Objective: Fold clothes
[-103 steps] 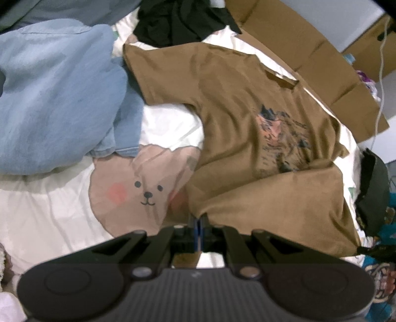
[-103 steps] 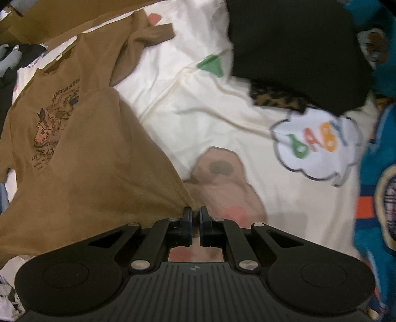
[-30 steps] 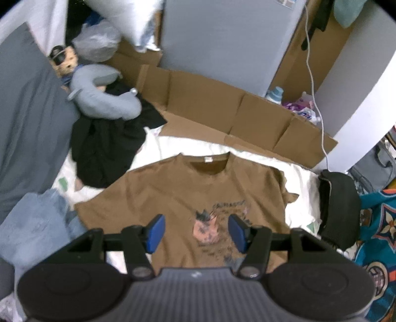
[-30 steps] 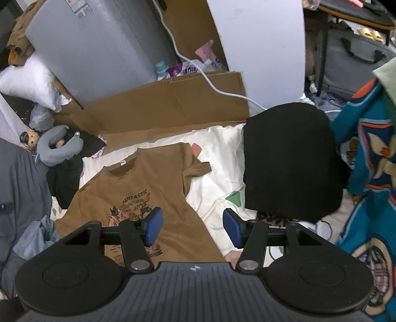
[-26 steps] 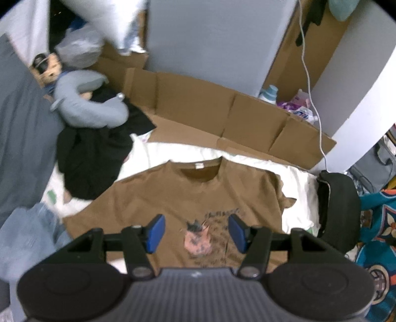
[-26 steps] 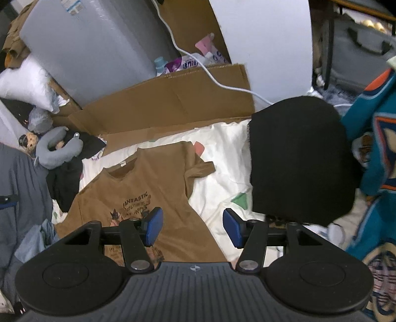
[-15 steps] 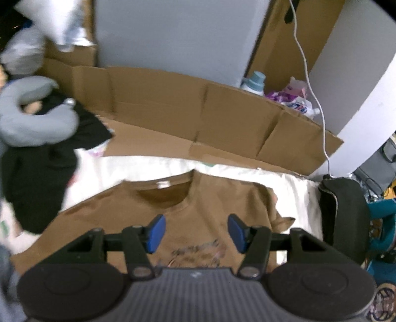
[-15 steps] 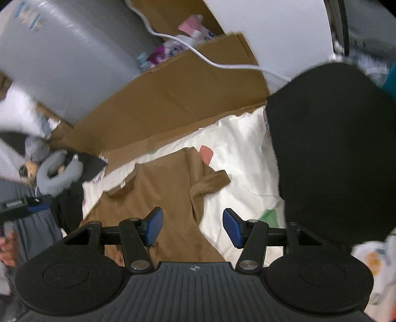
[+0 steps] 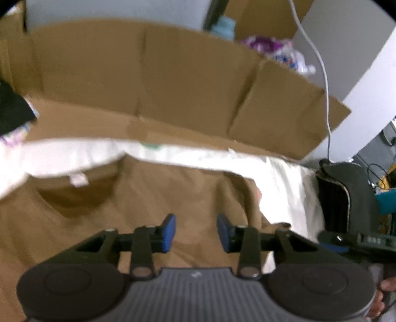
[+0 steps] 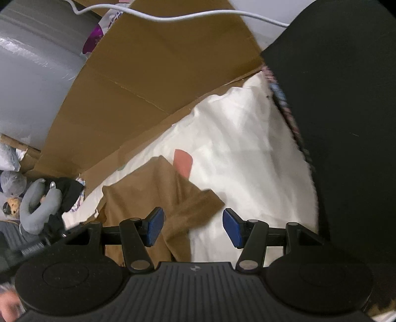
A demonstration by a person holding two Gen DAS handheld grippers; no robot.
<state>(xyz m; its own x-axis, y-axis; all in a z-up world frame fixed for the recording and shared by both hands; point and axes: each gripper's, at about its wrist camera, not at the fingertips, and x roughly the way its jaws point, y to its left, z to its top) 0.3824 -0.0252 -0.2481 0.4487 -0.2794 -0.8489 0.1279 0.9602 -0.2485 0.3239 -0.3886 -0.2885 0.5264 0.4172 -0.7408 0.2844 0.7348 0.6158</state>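
Left gripper (image 9: 196, 232): black two-finger tool with blue pads, jaws spread wide and holding nothing; it hangs over the shoulder area of the shirt, pointing toward the cardboard. Contact with the cloth cannot be told.
Right gripper (image 10: 193, 228): same black tool with blue ribbed pads, jaws spread wide and holding nothing; it hangs over the crumpled sleeve, one pad on each side of it, pointing toward the far edge of the bed.
Brown short-sleeved cotton T-shirt (image 9: 153, 195): lies on the bedsheet with its front up, the neck opening and a white label toward the cardboard. In the left wrist view it fills the area under and ahead of the fingers.
Sleeve (image 10: 198, 205): bunched and folded over on itself, lying on the sheet near a pink printed patch.
White printed bedsheet (image 10: 237, 148): the surface under the shirt, rumpled, running up to the cardboard edge.
Flattened brown cardboard sheets (image 9: 158, 81): stand along the far side of the bed like a low wall.
Black padded chair back (image 10: 346, 123): just beside the sheet on the right.
White cable (image 10: 183, 17): drapes across the top of the cardboard.
Grey neck pillow (image 10: 39, 205): lies on dark clothing at far left.
Grey plastic-wrapped panel (image 10: 32, 64): stands behind the cardboard.
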